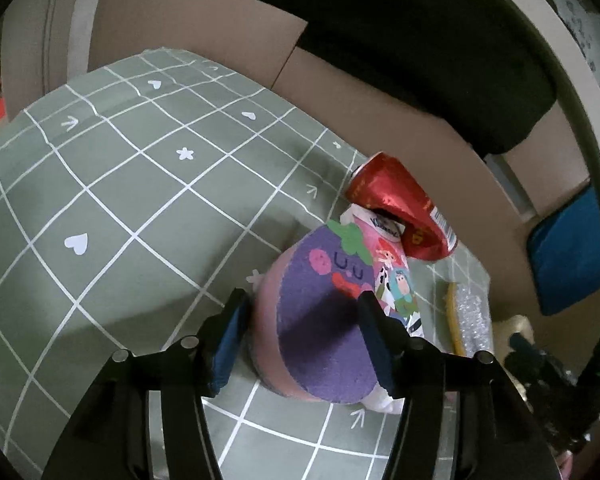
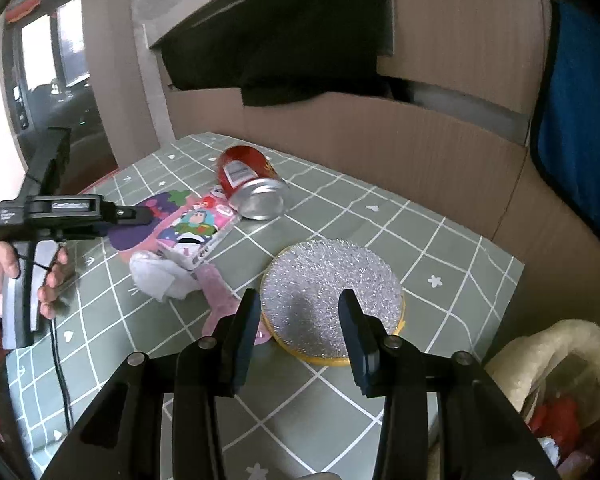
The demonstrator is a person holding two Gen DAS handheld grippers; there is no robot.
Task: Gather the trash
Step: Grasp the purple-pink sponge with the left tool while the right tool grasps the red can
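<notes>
Purple sponge (image 1: 320,332) between the wide-open left hand-held gripper (image 1: 304,336), untouched; right hand-held gripper (image 2: 300,336) open over glittery scrubber (image 2: 332,300); bag (image 2: 560,364) of scraps beside bench (image 2: 460,240).

Left claw (image 1: 300,320) gapes wide; right claw (image 2: 300,328) half open.

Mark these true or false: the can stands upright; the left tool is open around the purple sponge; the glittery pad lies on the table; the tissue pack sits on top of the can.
1. The can stands upright. False: it lies on its side.
2. The left tool is open around the purple sponge. True.
3. The glittery pad lies flat on the table. True.
4. The tissue pack sits on top of the can. False: it lies on the table beside the can.
</notes>
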